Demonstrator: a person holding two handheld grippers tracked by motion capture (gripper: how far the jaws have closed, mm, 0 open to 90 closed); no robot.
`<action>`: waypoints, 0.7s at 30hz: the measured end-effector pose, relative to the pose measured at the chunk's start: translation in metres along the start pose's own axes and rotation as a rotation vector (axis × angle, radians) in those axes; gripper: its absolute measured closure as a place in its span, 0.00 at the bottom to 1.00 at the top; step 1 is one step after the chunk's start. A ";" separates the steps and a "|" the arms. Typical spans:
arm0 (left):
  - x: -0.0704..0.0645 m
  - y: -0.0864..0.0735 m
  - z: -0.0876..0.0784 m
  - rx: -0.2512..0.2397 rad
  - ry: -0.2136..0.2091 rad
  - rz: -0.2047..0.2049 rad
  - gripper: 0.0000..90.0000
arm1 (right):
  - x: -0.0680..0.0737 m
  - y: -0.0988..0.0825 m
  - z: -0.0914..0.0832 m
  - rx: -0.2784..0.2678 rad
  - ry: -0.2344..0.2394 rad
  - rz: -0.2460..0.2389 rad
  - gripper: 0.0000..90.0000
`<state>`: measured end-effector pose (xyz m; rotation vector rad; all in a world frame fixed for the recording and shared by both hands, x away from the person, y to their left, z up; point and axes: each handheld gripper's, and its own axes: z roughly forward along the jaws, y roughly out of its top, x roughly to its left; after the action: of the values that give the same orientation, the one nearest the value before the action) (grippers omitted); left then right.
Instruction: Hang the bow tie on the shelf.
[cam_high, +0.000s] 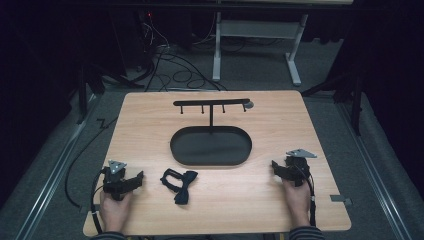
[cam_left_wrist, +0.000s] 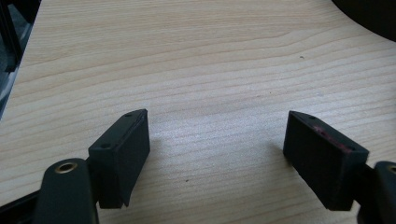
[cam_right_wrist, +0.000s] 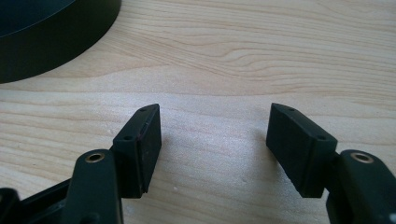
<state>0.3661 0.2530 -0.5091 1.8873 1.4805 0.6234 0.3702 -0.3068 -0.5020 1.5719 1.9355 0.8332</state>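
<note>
Bow tie (cam_high: 181, 184): it lies flat on the table (cam_high: 150, 115), black, just in front of the oval tray (cam_high: 210, 146) as you see it from the high view, a little toward your left side and apart from the tray's rim. Its strap loops out on the side away from the tray's centre.

The tray is dark and shallow, and from its far edge rises a thin black stand (cam_high: 212, 107) with a crossbar carrying small hooks.

Your left gripper (cam_high: 132, 181) rests on the table to the left of the tray's near edge, near the bow tie but not touching it. In the left gripper view, its fingers (cam_left_wrist: 122, 156) are spread wide with bare wood between them, and the tray's edge (cam_left_wrist: 369, 16) shows in the top corner.

Your right gripper (cam_high: 277, 169) sits on the table to the right of the tray, close to its near right curve. In the right gripper view, its fingers (cam_right_wrist: 141, 148) are likewise spread apart and holding nothing, with the tray's wall (cam_right_wrist: 51, 44) ahead at the upper left.
</note>
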 end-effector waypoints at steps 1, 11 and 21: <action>0.000 0.000 0.000 0.000 0.000 0.000 0.26 | 0.000 0.000 0.000 0.000 0.000 0.001 0.41; 0.000 0.000 0.000 0.000 -0.001 0.000 0.26 | -0.001 0.000 0.000 -0.002 0.009 0.007 0.41; -0.003 -0.001 -0.001 0.001 0.008 -0.002 0.25 | -0.001 0.000 0.000 -0.002 0.010 0.002 0.40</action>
<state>0.3636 0.2505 -0.5090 1.8858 1.4879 0.6297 0.3704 -0.3074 -0.5020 1.5710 1.9398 0.8448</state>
